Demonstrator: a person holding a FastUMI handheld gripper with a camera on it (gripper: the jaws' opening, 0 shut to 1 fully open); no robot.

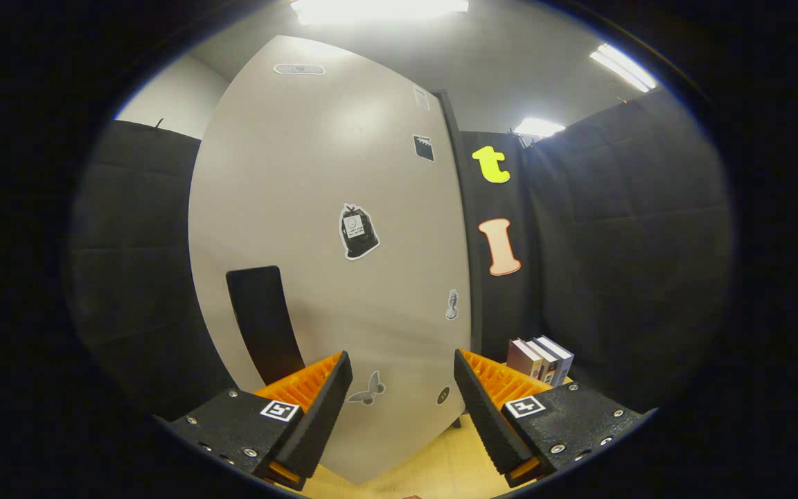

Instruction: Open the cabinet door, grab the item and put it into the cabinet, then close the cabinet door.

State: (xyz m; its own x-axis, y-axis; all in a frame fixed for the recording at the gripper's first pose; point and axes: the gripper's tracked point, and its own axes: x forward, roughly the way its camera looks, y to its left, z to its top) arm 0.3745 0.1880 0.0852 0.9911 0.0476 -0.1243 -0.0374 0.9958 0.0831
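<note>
Gripper (402, 395) open, cabinet door (323, 229) just ahead

Light wooden counter (440, 471), seen past the spread fingers of the gripper (403, 388), which hold nothing. A pale cabinet (316, 229) with a closed, sticker-covered door stands directly on the counter, just ahead of the fingers. Three upright books (541, 359) stand side by side on the counter, beside the cabinet and beyond one finger.
</note>
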